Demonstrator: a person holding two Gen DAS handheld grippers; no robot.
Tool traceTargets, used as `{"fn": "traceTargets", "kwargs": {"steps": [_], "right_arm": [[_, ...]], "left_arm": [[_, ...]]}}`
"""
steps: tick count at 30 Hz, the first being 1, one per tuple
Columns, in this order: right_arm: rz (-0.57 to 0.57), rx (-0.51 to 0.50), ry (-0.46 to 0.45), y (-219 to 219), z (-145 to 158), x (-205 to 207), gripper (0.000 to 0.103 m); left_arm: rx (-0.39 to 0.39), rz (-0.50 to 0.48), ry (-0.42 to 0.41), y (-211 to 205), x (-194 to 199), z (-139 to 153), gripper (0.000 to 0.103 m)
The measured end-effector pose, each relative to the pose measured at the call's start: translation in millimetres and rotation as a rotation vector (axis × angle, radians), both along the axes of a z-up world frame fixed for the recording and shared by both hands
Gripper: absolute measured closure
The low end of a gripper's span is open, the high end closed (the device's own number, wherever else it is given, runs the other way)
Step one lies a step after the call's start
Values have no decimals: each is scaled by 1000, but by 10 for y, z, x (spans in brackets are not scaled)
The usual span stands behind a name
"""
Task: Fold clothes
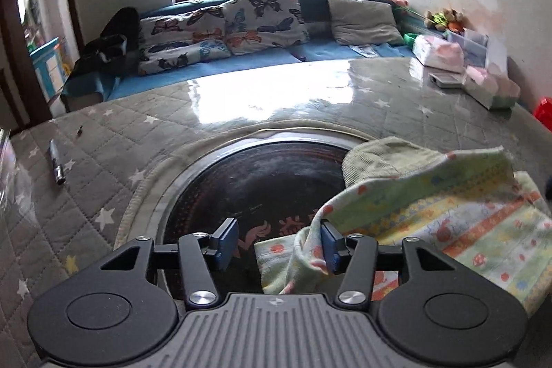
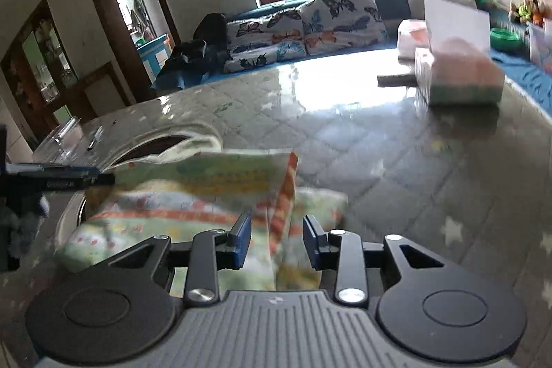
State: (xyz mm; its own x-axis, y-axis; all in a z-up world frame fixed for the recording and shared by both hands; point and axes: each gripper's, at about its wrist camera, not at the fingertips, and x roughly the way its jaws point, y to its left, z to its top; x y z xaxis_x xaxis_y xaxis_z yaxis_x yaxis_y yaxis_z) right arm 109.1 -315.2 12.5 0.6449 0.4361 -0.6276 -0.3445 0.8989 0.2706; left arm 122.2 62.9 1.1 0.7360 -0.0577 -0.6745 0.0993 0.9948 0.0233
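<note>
Garment (image 1: 431, 212) (small, pale green and yellow, printed with orange stripes) sat on the quilted table cover (image 1: 120, 140), partly over the dark round inset (image 1: 262, 181) in the middle of the table, toward the right side in the left wrist view.

Left gripper (image 1: 279, 245): jaws stood wide apart, nothing clamped. A bunched edge of the garment lay against the inside of its right finger and dipped into the gap, but no pinch.

Right gripper (image 2: 277, 242): jaws also well apart. A raised ridge of fabric ran up between the fingers without being squeezed (right wrist view was motion-blurred, so contact was hard to call).

Progress, as judged: the cloth was layered, with an upper flap lying over a lower layer and a ribbed green hem (image 1: 379, 157) poking out at the far side, so at least one fold looked to be in place. Not a neat flat packet though: edges were lifted, corners loose, one ridge standing. Could equally have been a half-folded piece being worked or a rough fold just let go. No other clothes visible on the table, only a pen (image 1: 57, 162) at left and tissue packs (image 1: 440, 52) far right
</note>
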Motion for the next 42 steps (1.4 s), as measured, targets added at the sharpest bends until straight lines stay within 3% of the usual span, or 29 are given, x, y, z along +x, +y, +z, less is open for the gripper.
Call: {"fn": "traceTargets", "kwargs": {"steps": [7, 11, 13, 16, 21, 27, 31, 35, 42], "right_arm": [[31, 2, 54, 31, -151, -28, 70], [47, 12, 67, 96, -171, -14, 81], [51, 0, 63, 137, -175, -34, 94], [47, 16, 43, 128, -100, -75, 97], [47, 41, -34, 52, 250, -439, 97], [14, 6, 94, 25, -146, -378, 93], [5, -14, 28, -3, 49, -403, 89], [16, -56, -70, 109, 245, -263, 89], [44, -9, -46, 499, 26, 260, 89]], "left_arm": [[-12, 11, -1, 26, -56, 29, 50], [-26, 27, -13, 16, -149, 63, 50], [-36, 32, -31, 12, -221, 109, 50], [-50, 12, -53, -30, -319, 182, 50], [-70, -55, -62, -181, -406, 226, 49], [-85, -134, -58, -406, -451, 238, 50], [-97, -184, -47, -559, -381, 213, 54], [-112, -195, -31, -650, -227, 155, 60], [-142, -171, 3, -713, 28, 13, 65]]}}
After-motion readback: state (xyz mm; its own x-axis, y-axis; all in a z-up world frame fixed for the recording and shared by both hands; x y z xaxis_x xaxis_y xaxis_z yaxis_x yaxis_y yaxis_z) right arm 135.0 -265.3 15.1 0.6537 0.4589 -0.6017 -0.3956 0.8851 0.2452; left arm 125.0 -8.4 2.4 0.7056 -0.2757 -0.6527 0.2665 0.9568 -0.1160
